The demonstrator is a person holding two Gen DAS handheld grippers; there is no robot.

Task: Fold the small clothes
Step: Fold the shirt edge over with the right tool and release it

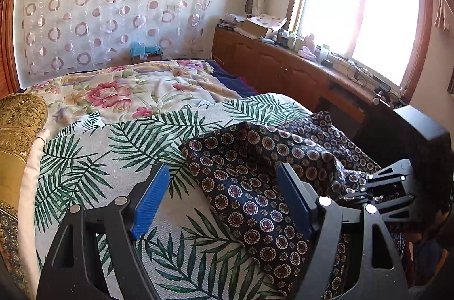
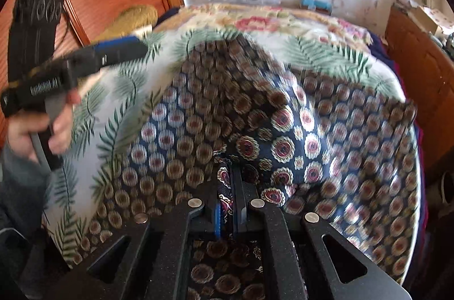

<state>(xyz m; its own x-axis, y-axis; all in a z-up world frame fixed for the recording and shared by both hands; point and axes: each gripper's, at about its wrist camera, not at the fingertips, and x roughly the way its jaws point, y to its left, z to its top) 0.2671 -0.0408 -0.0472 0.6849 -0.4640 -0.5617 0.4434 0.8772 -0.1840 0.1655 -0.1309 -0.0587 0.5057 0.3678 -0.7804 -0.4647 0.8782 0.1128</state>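
Palm-leaf bedspread [image 1: 119, 147] carries the navy medallion garment [image 1: 255, 186]; right hand-held gripper [image 2: 229, 203] pinches its edge (thin bite, may slip), left hand-held gripper [image 1: 224, 200] gapes empty above it.

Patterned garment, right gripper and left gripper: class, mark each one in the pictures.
patterned garment [image 1: 249, 175], left wrist view, on its flat middle.
right gripper [image 2: 230, 175], right wrist view, between the shut fingertips pinching the cloth.
left gripper [image 1: 222, 178], left wrist view, midway between the open blue fingertips.
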